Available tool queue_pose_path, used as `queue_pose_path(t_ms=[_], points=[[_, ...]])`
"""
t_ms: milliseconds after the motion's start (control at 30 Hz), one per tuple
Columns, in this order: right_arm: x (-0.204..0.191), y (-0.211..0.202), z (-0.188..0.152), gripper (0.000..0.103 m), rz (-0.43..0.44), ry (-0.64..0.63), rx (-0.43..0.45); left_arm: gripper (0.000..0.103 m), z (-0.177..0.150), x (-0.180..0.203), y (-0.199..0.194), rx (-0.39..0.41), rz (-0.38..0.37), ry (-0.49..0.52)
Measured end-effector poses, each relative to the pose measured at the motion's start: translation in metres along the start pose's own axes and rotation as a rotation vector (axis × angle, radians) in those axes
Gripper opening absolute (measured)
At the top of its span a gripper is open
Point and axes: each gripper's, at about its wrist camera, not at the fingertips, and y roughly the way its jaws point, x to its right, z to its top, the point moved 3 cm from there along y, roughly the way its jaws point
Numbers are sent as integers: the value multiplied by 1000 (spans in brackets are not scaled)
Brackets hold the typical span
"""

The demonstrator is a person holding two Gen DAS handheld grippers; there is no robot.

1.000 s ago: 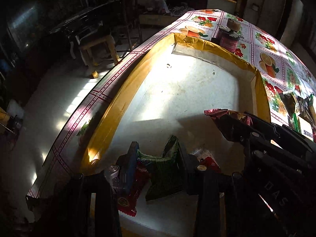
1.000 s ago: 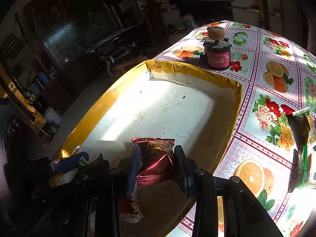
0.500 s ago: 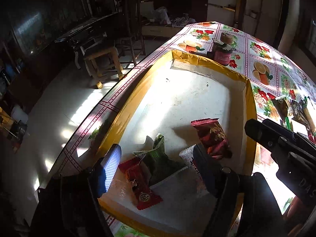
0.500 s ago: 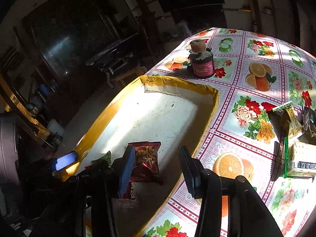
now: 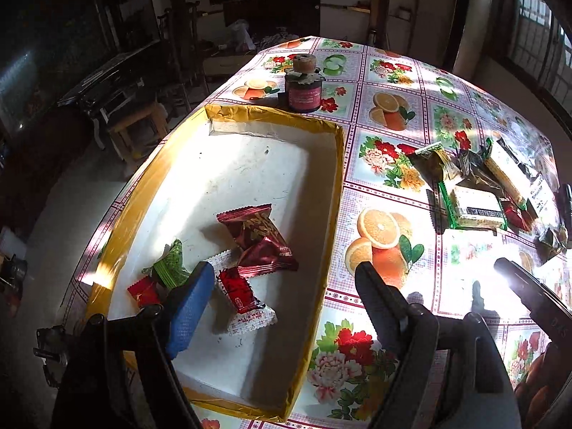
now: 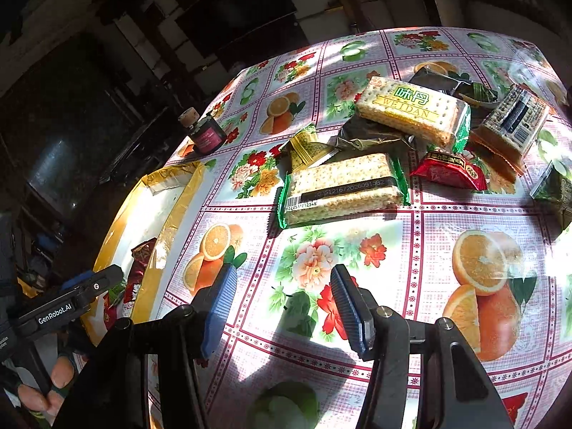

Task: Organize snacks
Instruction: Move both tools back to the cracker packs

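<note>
- Plastic tablecloth printed with oranges and flowers covers the whole table, lit by strong sun.
- Yellow-edged tray with a white floor sits on the cloth at the table's left side; in the right wrist view only a slice of it shows.
- Left gripper hangs above the near right part of the tray, jaws spread wide and holding nothing; its blue-padded finger is over the tray floor, the black one over the cloth just outside the rim.
- Right gripper hovers over bare cloth in front of the loose snacks, jaws wide apart and empty.
- Cracker packs lie in the pile to the right of the tray: one with its barcode side up, one with a yellow label behind it, partly resting on dark wrappers.
- Dark red jar with a cork-like top stands on the cloth just beyond the tray's far edge.
- Maroon snack packet lies in the tray, with a red-and-white packet just in front of it and touching it.
- Green packet and a small red one lie beside the blue finger, near the tray's left wall.
- Only the right wrist view shows the red packet in the pile clearly; only the left wrist view shows the tray's contents in full.
</note>
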Motion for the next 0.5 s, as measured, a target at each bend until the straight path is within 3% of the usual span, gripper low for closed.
queue_pose_path(t_ms=[200,500], points=[[40,-23,3,59,-40,66,38,80,1,46,-5,6,-43,78],[62,-37,8,59,-49,91,73,81,-3,86,-9,6,-71,157]])
